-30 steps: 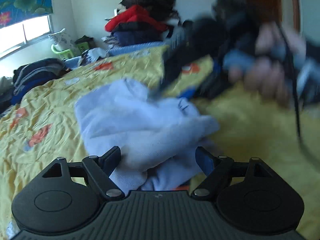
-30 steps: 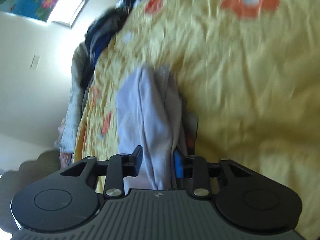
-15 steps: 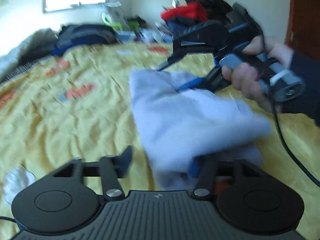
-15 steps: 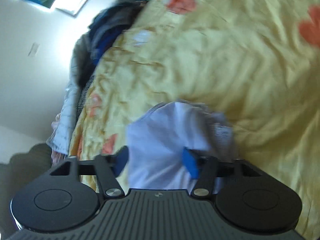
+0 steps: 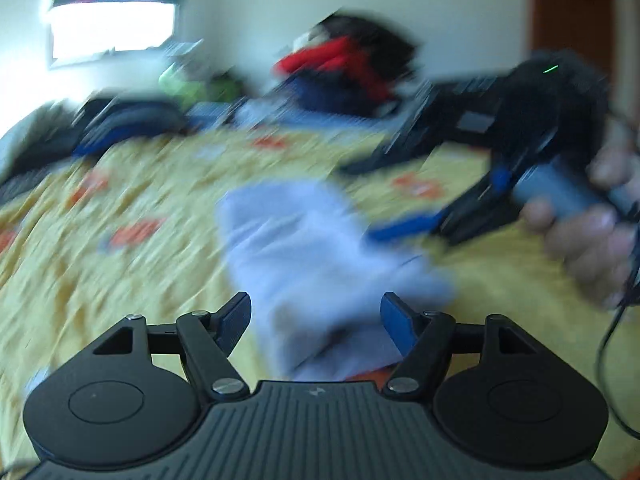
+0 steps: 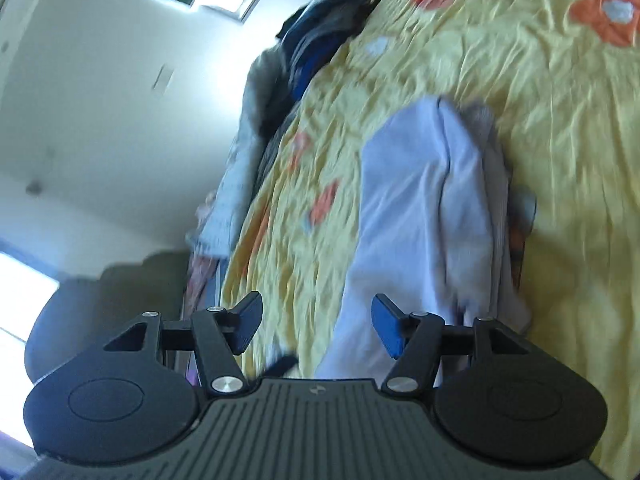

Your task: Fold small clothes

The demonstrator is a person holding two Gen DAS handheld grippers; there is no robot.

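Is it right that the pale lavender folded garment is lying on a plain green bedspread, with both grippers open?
Not quite. The pale lavender folded garment lies on a yellow bedspread with orange flowers, not a plain green one, as the right wrist view shows. Both the left gripper and the right gripper do have open jaws, which have just been opening.

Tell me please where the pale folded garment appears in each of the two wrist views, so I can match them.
Left wrist view: the pale garment lies at centre, on the yellow bedspread, reaching down between the fingers.
Right wrist view: the garment runs right of centre, lengthwise up the picture.
Shared landmark: the bedspread's orange flowers.
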